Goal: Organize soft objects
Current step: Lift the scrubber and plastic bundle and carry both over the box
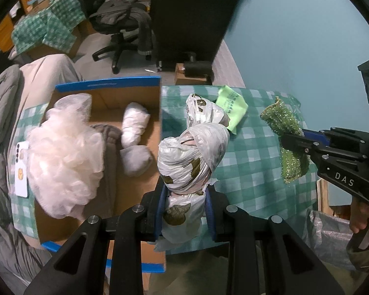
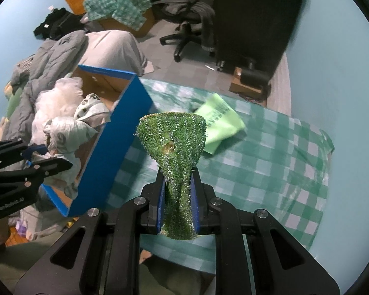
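Observation:
My left gripper is shut on a knotted white plastic bag with olive prints, held over the seam between the cardboard box and the table. In the right wrist view the same gripper and bag hang beside the box's blue wall. My right gripper is shut on a green glittery scouring pad, lifted above the green checked cloth; from the left it shows as a gripper pinching the pad. A light green folded bag lies on the cloth.
The box holds a white wrapped bundle, a grey roll and fluffy white plastic. A white phone lies left of it. An office chair, a black cabinet and a lined bin stand around.

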Motion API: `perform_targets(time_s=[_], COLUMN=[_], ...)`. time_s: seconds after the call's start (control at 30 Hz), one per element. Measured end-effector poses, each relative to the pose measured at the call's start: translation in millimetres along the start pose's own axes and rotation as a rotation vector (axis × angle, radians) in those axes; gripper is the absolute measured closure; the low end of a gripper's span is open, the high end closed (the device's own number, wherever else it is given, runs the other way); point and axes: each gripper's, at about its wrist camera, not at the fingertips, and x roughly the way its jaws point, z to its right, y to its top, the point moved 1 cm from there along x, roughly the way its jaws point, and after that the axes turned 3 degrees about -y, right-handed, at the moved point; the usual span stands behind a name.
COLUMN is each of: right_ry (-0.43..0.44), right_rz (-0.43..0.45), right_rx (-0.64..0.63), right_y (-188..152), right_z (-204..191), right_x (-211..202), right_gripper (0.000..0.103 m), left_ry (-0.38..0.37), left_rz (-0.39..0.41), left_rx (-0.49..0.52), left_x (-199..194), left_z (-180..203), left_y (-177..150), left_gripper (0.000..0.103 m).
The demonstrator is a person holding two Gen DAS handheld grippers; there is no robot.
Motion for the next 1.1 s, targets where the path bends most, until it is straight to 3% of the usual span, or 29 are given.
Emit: perform_targets(time_s=[0.7,1.1], right_ry=[0.112,0.175], right_rz=[0.003,-0.039], right_rx=[-0.174,-0.222], right_y=[39.3,51.6], right_z=[-94.6,-137.1], right_x=[17.9,42.0], right_gripper=[0.087,0.087], left_ry=[0.070,0.078], left_rz=[0.041,0.039], left_rx=[-0.176,-0.263], left_x=[-29.8,-23.9], left_z=[-80.8,-116.7], left_y=[-33.7,-48.8], left_gripper=[0.075,0.075])
